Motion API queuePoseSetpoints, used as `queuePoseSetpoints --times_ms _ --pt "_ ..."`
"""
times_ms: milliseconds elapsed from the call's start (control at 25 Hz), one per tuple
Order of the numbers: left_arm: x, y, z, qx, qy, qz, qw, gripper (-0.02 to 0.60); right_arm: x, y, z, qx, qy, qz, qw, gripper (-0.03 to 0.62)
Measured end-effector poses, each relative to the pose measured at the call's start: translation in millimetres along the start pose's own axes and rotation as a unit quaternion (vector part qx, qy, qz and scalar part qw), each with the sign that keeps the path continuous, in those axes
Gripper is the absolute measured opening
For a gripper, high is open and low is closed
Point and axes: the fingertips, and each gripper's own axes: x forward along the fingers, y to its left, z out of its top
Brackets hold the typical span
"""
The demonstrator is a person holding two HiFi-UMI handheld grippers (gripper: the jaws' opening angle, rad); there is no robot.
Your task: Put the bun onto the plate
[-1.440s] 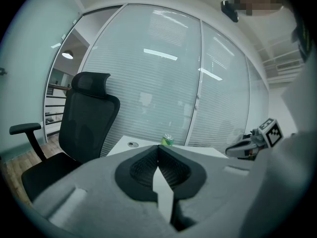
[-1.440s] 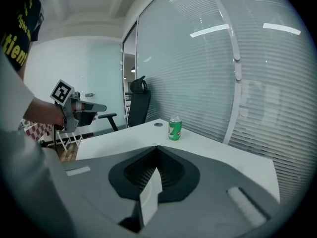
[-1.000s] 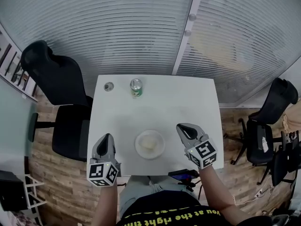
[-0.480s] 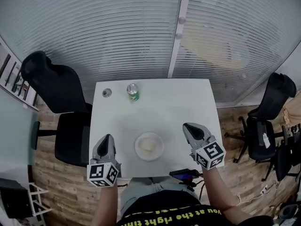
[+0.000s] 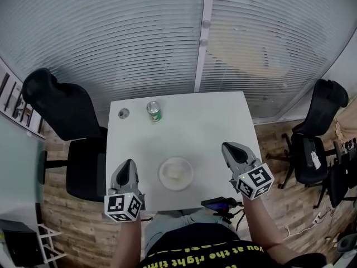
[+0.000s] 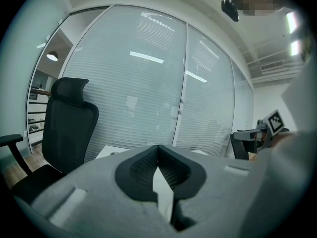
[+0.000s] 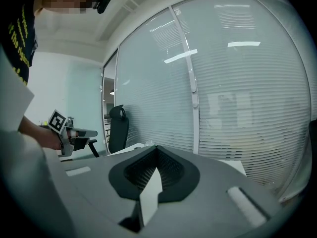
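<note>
White surface [image 5: 212, 127] in the head view carries the plate [image 5: 192, 175] near our edge. The bun [image 5: 175, 172] lies in the plate's middle, so we judge the task done. Left tool [image 5: 128, 164] and right tool [image 5: 230, 147] flank the plate, each apart from it and touching nothing. We read that as parking them clear so the bun isn't knocked. A can [image 5: 153, 111] and a small round thing [image 5: 124, 114] stand at the far edge, well away from the plate. A black chair [image 5: 56, 102] sits off the surface's left side.

Left tool view: the jaws are pressed together at the tips with nothing between them. The tool points roughly level toward the blinds [image 6: 143, 83], not at the plate, which fits a tool that has no more work. Bun and plate don't show here; the tool's own body blocks the low part of the view.

Right tool view: the jaws are likewise pressed together and empty. It also looks out over the surface toward the blinds, with the left tool off to its left. No bun or plate shows here.
</note>
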Motion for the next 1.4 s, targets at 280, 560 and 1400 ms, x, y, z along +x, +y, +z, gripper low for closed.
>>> queuePoseSetpoints --times_ms 280,560,1400 --pt "-2.2 -0.8 2.7 -0.001 -0.004 -0.002 1.0000 0.000 -5.9 -1.2 2.1 0.001 -0.003 -0.008 1.000 0.008" --pt "-3.5 -3.6 -2.9 -0.005 -0.002 -0.003 1.0000 0.001 -12.4 -4.8 2.1 -0.001 -0.005 -0.016 1.000 0.008" --pt "-1.2 -4.8 -2.6 -0.008 -0.006 -0.007 0.9999 0.000 -15.8 -6.0 10.3 -0.009 -0.014 -0.027 0.999 0.008"
